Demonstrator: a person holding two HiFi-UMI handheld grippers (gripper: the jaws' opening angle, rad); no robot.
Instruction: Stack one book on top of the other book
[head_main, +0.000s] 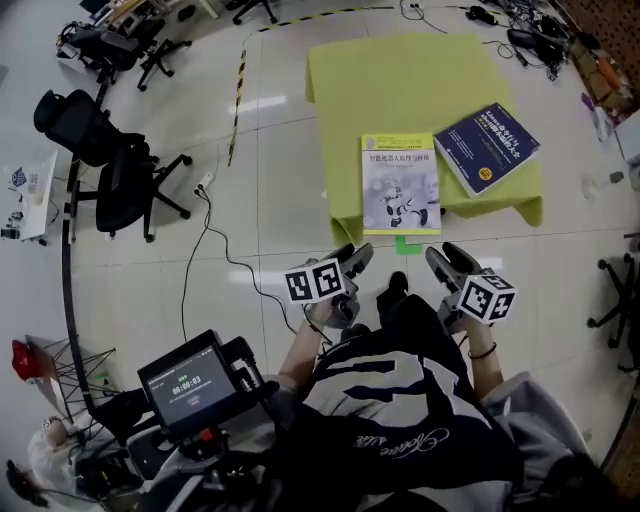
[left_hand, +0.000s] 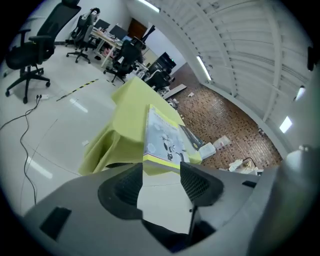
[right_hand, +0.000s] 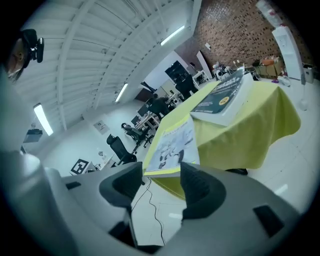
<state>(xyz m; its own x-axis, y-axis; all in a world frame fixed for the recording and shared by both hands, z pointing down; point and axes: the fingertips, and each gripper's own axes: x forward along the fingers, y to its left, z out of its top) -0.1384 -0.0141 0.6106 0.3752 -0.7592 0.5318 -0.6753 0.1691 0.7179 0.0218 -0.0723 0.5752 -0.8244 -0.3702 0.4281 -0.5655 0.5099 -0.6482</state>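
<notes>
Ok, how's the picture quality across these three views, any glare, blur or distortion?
Head view: evenly lit and sharp, with pale glare streaks on the glossy floor and straight lines bowed toward the edges. Left gripper view: strong fisheye, dark rounded corners, tilted scene, and fingers soft up close. Right gripper view: same fisheye and tilt, with fingers equally soft.

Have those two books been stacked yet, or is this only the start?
Done: nothing. The white-and-yellow book and the blue book lie side by side on the green-draped table, neither atop the other. In hand: nothing. The left gripper and right gripper are open and empty, short of the table. Left: pick up one book and lay it on the other.
</notes>
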